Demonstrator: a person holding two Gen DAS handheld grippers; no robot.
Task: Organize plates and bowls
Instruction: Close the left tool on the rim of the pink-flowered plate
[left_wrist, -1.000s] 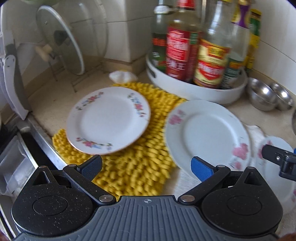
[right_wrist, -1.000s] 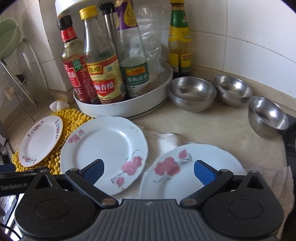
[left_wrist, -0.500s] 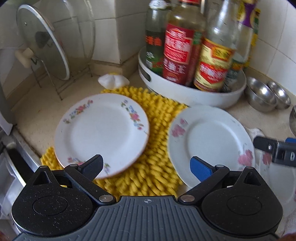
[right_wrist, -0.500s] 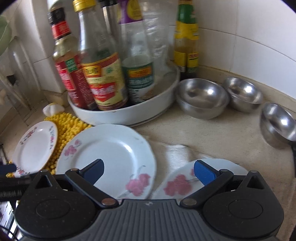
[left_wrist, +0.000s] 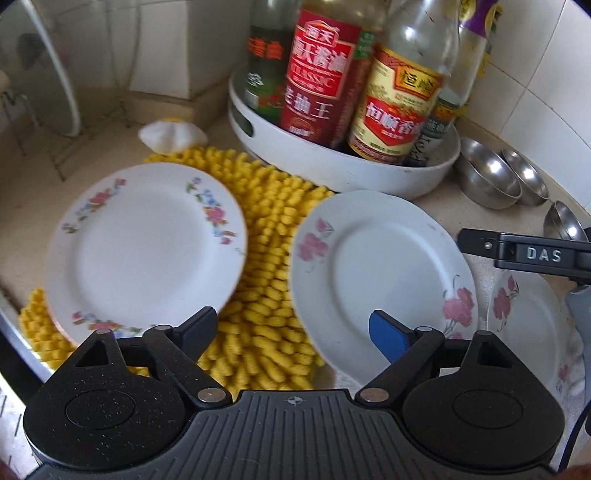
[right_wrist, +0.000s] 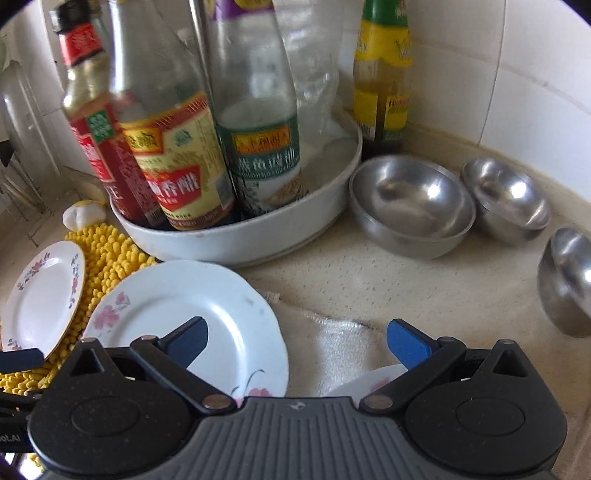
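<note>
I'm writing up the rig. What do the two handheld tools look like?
Both alike: the left tool and right tool have a ribbed grey body, two speckled black round housings, black linkage arms with silver pivots, and blue pads. Seen side-on, the right one bears "DAS" lettering.

3 plates (left_wrist: 380, 273), 3 bowls (right_wrist: 410, 206), ~5 bottles (left_wrist: 321, 74)

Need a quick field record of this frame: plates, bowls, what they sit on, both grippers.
plates: three, all lying flat; none stacked
small plate: on yellow mat
middle plate: rim overlaps the mat
right plate: on white towel
steel bowls: three, upright on counter; large bowl, second bowl, third bowl
bottle tray: behind the plates, holds sauce bottles
left gripper: jaws closing, nothing between them
right gripper: open, empty
</note>
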